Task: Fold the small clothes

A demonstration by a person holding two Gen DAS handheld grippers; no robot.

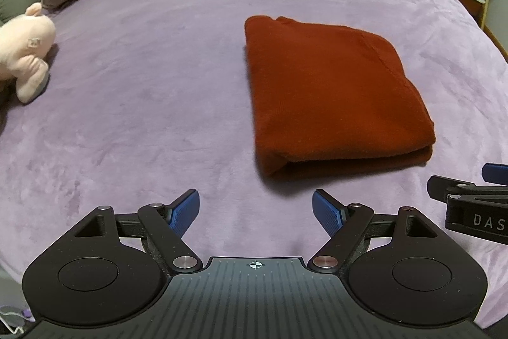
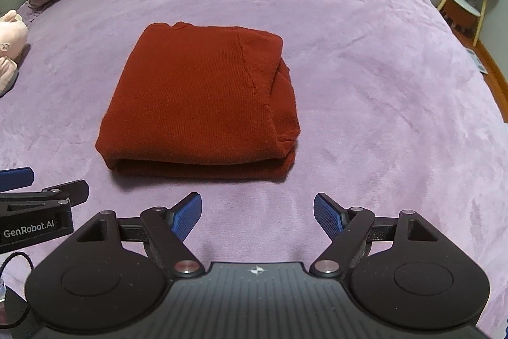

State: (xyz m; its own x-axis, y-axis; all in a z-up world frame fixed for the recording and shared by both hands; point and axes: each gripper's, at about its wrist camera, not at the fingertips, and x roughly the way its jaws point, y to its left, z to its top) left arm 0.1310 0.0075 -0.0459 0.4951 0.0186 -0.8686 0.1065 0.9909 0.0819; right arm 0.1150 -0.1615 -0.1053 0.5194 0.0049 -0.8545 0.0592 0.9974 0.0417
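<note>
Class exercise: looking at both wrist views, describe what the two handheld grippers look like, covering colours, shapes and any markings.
Both are matte black. The left gripper and the right gripper each have two blue, ribbed finger pads on black linkage arms with silver pivot pins, two round housings, and a grey ribbed centre plate with a crosshair mark. White side lettering reads "GenRobot.AI" on the left one and "DAS", cut off, on the right.
</note>
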